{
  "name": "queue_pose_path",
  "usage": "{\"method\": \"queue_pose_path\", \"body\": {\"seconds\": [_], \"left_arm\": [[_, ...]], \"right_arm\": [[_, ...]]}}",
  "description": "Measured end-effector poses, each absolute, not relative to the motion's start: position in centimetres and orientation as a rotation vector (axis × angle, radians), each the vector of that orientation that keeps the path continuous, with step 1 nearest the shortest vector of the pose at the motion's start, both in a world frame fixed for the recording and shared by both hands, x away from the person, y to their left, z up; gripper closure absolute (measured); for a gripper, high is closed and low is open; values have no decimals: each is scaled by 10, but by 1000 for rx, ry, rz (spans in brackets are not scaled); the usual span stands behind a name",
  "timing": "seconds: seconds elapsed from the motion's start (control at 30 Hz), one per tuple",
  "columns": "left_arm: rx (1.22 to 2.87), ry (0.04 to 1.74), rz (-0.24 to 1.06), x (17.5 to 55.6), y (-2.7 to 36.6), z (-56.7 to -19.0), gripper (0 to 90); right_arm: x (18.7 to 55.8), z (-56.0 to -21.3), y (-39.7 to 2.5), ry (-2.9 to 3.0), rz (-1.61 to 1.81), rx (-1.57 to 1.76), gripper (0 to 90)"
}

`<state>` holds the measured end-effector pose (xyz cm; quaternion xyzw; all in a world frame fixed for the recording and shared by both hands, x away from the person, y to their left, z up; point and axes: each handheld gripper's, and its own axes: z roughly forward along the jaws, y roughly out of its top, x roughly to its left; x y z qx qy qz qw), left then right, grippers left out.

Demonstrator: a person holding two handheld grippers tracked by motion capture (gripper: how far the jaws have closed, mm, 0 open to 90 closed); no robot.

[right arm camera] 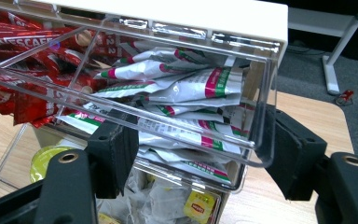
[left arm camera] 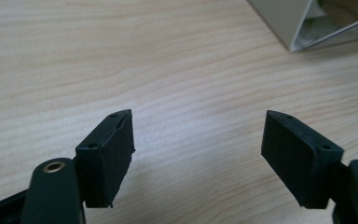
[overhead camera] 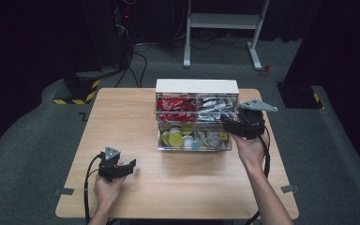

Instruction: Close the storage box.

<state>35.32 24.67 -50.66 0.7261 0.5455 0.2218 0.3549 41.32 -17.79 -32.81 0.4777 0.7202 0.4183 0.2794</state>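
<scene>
The right gripper (right arm camera: 200,161) stands spread around the right front corner of the upper clear drawer (right arm camera: 261,140) of the sachet organizer (overhead camera: 197,86). Recommended: close squarely on the drawer front, then pull straight. The left gripper (left arm camera: 198,154) rests released, well left of the organizer.

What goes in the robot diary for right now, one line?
right gripper: open, at upper drawer corner | left gripper: open, over table | drawer: pulled out

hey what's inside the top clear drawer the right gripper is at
The top drawer holds white-green sachets and red Nescafe sticks. Lower layers are covered.
</scene>
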Motion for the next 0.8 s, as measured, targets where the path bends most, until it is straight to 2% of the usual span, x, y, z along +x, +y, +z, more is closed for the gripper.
{"method": "queue_pose_path", "body": {"seconds": [0.8], "left_arm": [[1849,1244,509,371,228,-436,305]], "right_arm": [[429,-314,-176,1923,1152,1328,300]]}}
